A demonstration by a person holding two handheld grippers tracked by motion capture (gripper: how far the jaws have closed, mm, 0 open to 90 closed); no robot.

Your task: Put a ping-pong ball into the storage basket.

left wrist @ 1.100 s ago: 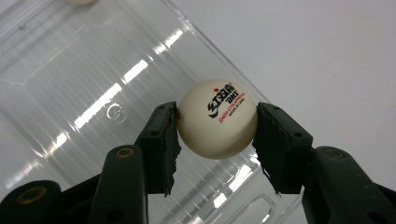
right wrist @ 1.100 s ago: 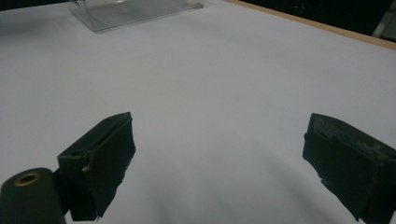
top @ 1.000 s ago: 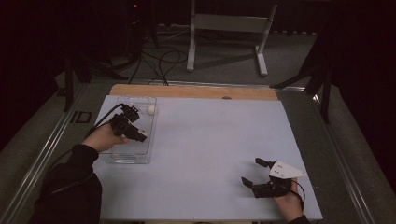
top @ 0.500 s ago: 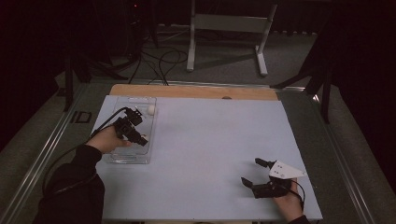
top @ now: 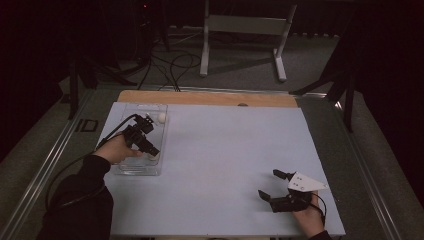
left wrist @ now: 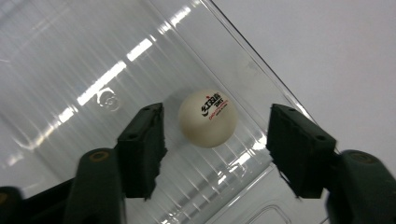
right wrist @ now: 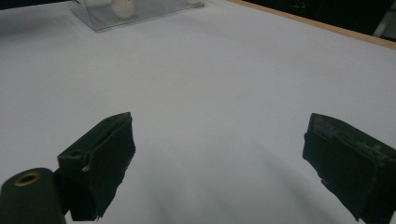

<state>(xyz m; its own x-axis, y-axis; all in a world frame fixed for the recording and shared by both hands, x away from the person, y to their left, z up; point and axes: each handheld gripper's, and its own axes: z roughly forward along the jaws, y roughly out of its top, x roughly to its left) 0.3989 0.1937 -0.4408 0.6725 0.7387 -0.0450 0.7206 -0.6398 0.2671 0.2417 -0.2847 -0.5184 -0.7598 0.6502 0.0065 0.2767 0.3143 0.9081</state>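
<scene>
Currently the left gripper (top: 149, 150) hangs over the clear rectangular plastic tray (top: 127, 167) at centre-left of the high view; its jaws have just been opening and stand parted. Between them, touching neither pad, a white table-tennis ball with red and black print (left wrist: 208, 118) rests on the tray floor, centre of the left gripper view. A second white ball (top: 161, 117) sits at the tray's far end. Lower right, the right gripper (top: 272, 185) rests on the white table sheet (top: 225, 150), released, nothing between its jaws.
</scene>
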